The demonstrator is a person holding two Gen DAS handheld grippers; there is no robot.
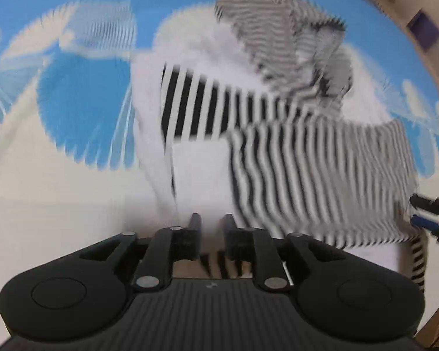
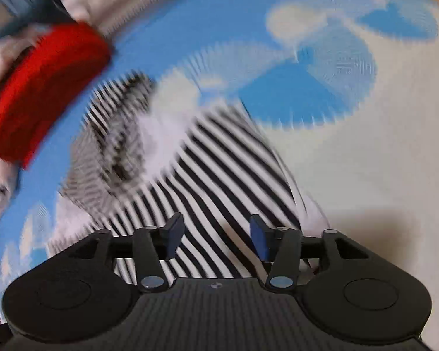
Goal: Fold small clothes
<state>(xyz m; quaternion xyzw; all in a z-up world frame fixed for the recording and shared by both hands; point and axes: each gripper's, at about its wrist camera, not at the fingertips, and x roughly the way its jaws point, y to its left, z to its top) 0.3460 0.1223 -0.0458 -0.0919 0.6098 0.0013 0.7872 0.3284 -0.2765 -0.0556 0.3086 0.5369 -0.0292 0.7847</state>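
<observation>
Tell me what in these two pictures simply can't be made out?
- Striped garment: motion blur in both views hides its type and folds.
- Its near edge, left wrist view: behind the left gripper.
- Right gripper: jaws apart over stripes; whether the pads touch is unclear.
- Red item, right wrist view: blurred, cut by the left edge.
- Purple thing, left wrist view: too small.

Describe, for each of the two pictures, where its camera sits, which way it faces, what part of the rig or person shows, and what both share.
Left wrist view: sits on the left claw, looking steeply down at the black-and-white striped garment on the blue-and-white cloth; the right claw enters at the right edge.
Right wrist view: sits on the right claw, open, looking down at the striped garment; a red item lies upper left.
Shared: the garment and the cloth.
</observation>
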